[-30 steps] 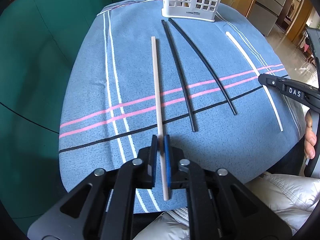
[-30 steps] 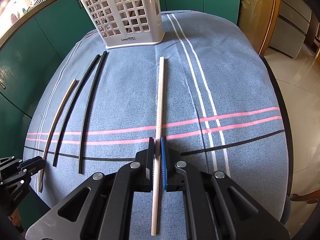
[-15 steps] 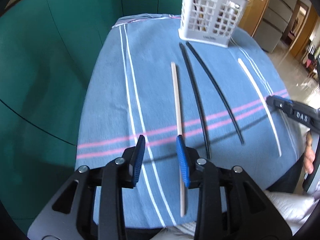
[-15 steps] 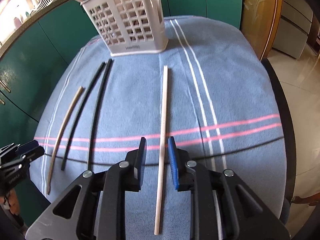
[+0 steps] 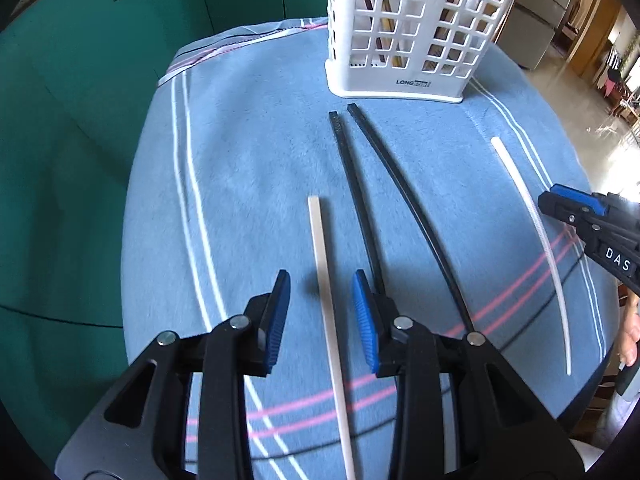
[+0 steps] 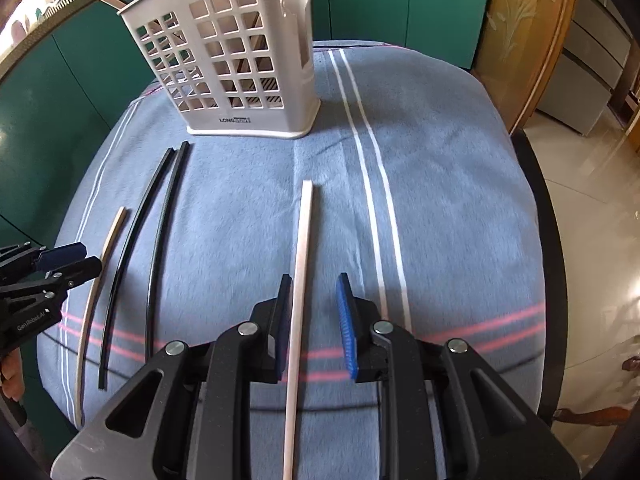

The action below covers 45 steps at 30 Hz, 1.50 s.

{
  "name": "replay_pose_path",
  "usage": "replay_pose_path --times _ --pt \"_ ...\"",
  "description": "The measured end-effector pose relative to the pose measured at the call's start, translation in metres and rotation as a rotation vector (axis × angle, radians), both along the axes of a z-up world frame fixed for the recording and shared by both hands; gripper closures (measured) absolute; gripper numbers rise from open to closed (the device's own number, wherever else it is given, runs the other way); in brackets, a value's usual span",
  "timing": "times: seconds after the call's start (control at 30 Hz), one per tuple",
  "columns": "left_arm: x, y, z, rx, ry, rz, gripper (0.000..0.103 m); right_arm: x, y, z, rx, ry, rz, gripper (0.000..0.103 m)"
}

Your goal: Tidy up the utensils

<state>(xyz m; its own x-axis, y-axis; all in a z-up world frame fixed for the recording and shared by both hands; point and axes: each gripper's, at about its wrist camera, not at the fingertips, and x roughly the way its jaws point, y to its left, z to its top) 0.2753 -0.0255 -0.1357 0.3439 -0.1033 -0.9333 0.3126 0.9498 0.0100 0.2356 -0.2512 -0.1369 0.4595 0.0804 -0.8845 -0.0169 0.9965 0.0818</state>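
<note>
Several chopsticks lie lengthwise on a blue striped cloth [image 5: 248,168]. In the left wrist view a beige chopstick [image 5: 326,304] lies between the fingers of my open left gripper [image 5: 320,312], untouched. Two black chopsticks [image 5: 360,200] lie to its right, then a white chopstick [image 5: 532,224]. In the right wrist view the white chopstick [image 6: 300,280] lies between the fingers of my open right gripper [image 6: 314,316], close to the left pad. A white slotted utensil basket [image 6: 240,68] stands at the far end, also in the left wrist view [image 5: 404,32], with utensils inside.
Green cabinets [image 5: 100,100] surround the table on the left and back. The table edge [image 6: 536,184] drops off at the right to a tiled floor. The right gripper shows at the right edge of the left wrist view [image 5: 592,224]; the left gripper shows at the left edge of the right view [image 6: 44,276].
Both grippers were shut on their chopsticks a second ago. Both have opened, the chopsticks lie free on the cloth, and both grippers have moved forward toward the basket.
</note>
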Motion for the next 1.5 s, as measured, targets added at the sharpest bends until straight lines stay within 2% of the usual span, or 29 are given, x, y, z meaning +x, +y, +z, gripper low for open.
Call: replay_pose_path --times 0.23,0.4,0.53,0.57,0.63,0.67,0.7,0.9,1.0,1.13,1.33,1.5 --pt "0.012 -0.002 -0.007 0.017 0.024 0.022 0.071 0.025 0.015 -0.012 -0.085 0.060 0.012 0.081" --pt "0.017 -0.005 -0.008 0.034 0.033 0.018 0.059 0.037 0.019 -0.014 -0.105 0.067 0.008 0.075" --pt "0.021 -0.005 -0.009 0.037 0.044 0.020 0.059 0.046 0.022 -0.014 -0.121 0.076 0.019 0.072" --pt "0.021 -0.006 -0.009 0.032 0.046 0.017 0.063 0.048 0.022 -0.014 -0.122 0.079 0.022 0.072" --pt "0.022 -0.008 -0.009 0.025 0.044 0.005 0.080 0.051 0.022 -0.014 -0.116 0.087 0.035 0.078" --pt "0.021 -0.009 -0.008 0.021 0.045 -0.001 0.092 0.052 0.022 -0.014 -0.096 0.090 0.051 0.088" --pt "0.020 -0.009 -0.009 0.009 0.050 -0.002 0.097 0.055 0.024 -0.013 -0.087 0.092 0.059 0.095" --pt "0.011 -0.011 -0.001 -0.032 0.026 0.017 0.097 0.049 0.029 -0.008 -0.054 0.076 0.079 0.097" --pt "0.001 -0.012 0.020 -0.039 -0.032 0.022 0.097 0.041 0.026 0.011 -0.037 0.021 0.070 0.097" --pt "-0.016 -0.011 0.060 -0.066 -0.135 0.018 0.097 0.019 0.020 0.057 0.008 -0.091 0.075 0.097" --pt "-0.040 -0.005 0.114 -0.126 -0.273 0.012 0.097 -0.020 0.017 0.122 0.068 -0.259 0.101 0.096" --pt "-0.055 0.004 0.152 -0.187 -0.366 0.020 0.097 -0.045 0.011 0.161 0.098 -0.367 0.113 0.096"
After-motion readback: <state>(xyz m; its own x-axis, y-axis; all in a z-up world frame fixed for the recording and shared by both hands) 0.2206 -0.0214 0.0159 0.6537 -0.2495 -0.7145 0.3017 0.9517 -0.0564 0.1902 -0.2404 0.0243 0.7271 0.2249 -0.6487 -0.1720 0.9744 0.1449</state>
